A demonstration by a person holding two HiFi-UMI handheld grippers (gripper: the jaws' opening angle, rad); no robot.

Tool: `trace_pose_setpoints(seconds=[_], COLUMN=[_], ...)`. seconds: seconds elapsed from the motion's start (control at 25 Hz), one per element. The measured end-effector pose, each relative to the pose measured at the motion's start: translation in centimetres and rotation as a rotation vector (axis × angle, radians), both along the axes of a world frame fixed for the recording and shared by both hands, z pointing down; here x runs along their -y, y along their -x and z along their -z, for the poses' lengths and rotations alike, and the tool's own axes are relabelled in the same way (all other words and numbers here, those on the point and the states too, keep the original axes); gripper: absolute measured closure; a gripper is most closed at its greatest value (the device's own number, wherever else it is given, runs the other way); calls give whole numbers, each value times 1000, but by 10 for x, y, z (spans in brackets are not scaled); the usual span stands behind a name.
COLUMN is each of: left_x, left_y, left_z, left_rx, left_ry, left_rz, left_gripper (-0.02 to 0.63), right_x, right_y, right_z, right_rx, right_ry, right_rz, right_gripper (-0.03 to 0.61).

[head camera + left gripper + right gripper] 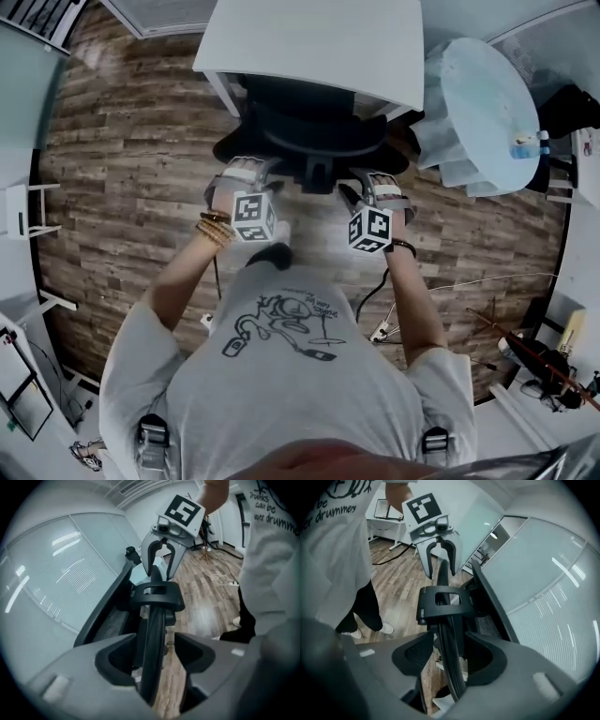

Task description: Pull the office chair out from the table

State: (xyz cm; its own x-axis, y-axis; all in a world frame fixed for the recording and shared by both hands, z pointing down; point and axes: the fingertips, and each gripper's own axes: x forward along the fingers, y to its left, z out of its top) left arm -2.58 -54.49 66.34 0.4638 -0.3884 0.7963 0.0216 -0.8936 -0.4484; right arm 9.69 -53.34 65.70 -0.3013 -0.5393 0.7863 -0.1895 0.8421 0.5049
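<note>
Jaws of the left gripper (pixel 153 643) stand apart around the thin top bar (pixel 150 667) of the office chair (pixel 309 122), not squeezing it. The right gripper (pixel 450 639) has its jaws apart around the bar too, further along. The bar runs sideways from one gripper to the other. The chair sits tucked under the white counter (pixel 309 37), away from the person.

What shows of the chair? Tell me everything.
The chair is black, with a mesh back and a plastic bracket behind it. It stands upright, seat tucked under the white table. Its thin curved top rim runs between the open jaws of the left gripper and right gripper, not clamped.
</note>
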Motion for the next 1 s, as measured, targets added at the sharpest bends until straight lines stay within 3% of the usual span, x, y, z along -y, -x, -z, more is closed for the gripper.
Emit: trace_pose_setpoints(seconds=[0.2, 0.32, 0.68, 1.0], left_x=[13, 9, -13, -62], left_y=[-6, -8, -2, 9], left_z=[-23, -32, -39, -37], left_rx=[81, 109, 119, 152], left_ry=[-25, -34, -40, -28], left_rz=[-22, -41, 4, -13], left_gripper=[380, 511, 518, 518], right_x=[17, 17, -9, -64], right_y=[-14, -16, -10, 0], right_z=[-39, -48, -52, -49], right_rx=[-114, -107, -95, -78], right_ry=[27, 27, 51, 74], right_rz=[44, 27, 6, -41], right_gripper=[387, 454, 471, 471])
